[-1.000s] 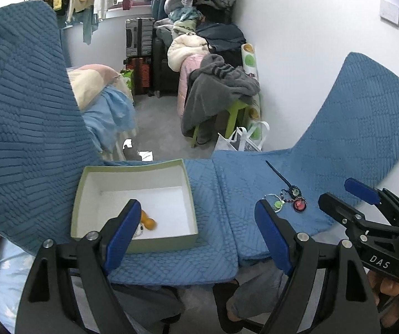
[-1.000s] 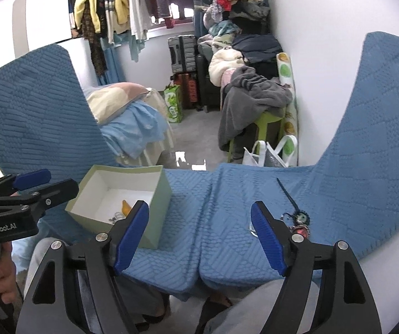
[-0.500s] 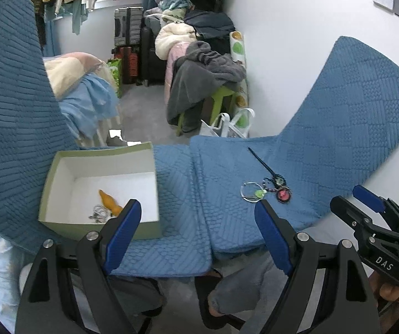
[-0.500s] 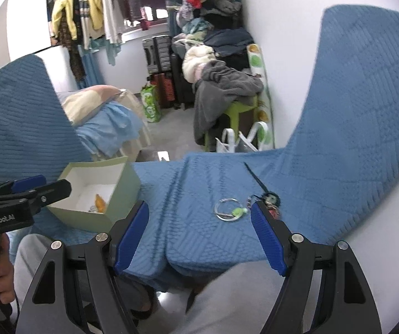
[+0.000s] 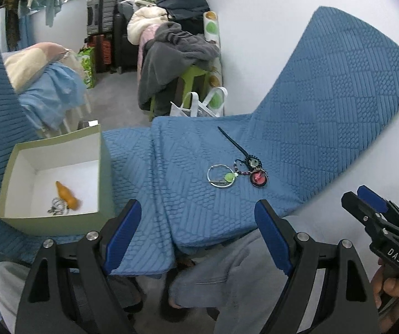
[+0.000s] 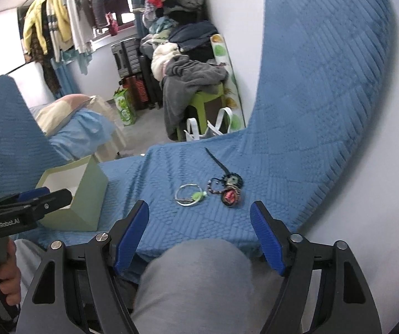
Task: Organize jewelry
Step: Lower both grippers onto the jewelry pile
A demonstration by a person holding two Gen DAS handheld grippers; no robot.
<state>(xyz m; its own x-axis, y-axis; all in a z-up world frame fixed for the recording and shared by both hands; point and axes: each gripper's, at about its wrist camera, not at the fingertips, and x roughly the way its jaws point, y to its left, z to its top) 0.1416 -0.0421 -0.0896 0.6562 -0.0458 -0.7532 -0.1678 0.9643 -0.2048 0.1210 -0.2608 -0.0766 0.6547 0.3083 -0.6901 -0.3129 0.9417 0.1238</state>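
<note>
A pale green open box (image 5: pixel 103 164) stands on the blue quilted mat (image 5: pixel 324 105) at the left, with an orange piece (image 5: pixel 66 194) and a striped piece (image 5: pixel 57 205) inside. On the mat to the right lie a silver ring with a green charm (image 5: pixel 221 176), a round red pendant (image 5: pixel 259 178), a dark beaded piece (image 5: pixel 251 162) and a black hair stick (image 5: pixel 231 140). My left gripper (image 5: pixel 198 233) is open and empty, low and short of the mat's front edge. My right gripper (image 6: pixel 199 233) is open and empty, just before the jewelry (image 6: pixel 191 194); the box also shows there (image 6: pixel 88 192).
A person's grey-trousered knee (image 6: pixel 196 278) sits under the right gripper. The mat curls up at both sides. Behind are a stool piled with clothes (image 5: pixel 177 53), suitcases (image 5: pixel 99 14), a bed with pillows (image 5: pixel 38 66) and a white wall at the right.
Both grippers have swung right and drawn back from the box. The jewelry cluster now sits centred ahead of the right gripper; the box has slid to the left of both views.
</note>
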